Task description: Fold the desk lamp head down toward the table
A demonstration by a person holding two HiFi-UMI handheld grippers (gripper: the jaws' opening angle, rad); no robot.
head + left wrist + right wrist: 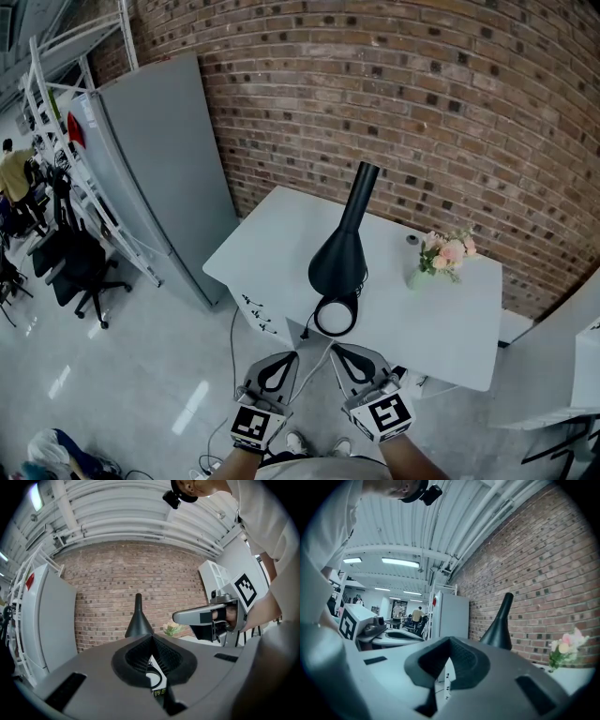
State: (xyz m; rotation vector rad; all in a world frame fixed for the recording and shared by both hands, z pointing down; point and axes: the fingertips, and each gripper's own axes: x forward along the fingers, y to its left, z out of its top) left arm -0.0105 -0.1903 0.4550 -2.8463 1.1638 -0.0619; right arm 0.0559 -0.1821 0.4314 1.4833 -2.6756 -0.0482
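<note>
- Black lamp (338, 255) standing on the white table (272, 244), close to the front edge, thin neck poking up.
- Round ring head (336, 316) sitting low at the foot of the lamp, just in front of the wide black cone and seemingly close to the table top.
- Left gripper (277, 366) squeezed closed on nothing, held in the air just off the table's front edge and aimed at the lamp.
- Right gripper (351, 361) clenched on nothing too, right beside the left one and not touching the lamp.
- Fits two stories: ring head already folded down with both grippers pulled back, or both grippers waiting in front of a head with more folding to go. Hard to tell which from here.
- Good care either way: slow, small moves near the ring, and no bumps on the cone, to keep the lamp from tipping.
- Stay clear of the dark cord (306, 330) hanging by the ring at the table edge, so as not to snag it.
- No worry about the pink flowers (446, 253), well off to the right.
- For any touch on the ring: soft and steady on its rim, and no forcing the joint.
- No words to read anywhere, and no brand on the lamp.
- Only black-and-white square patterns on the gripper cubes (253, 425).
- Small dark marks (255, 307) on the table's front panel, too tiny to read.
</note>
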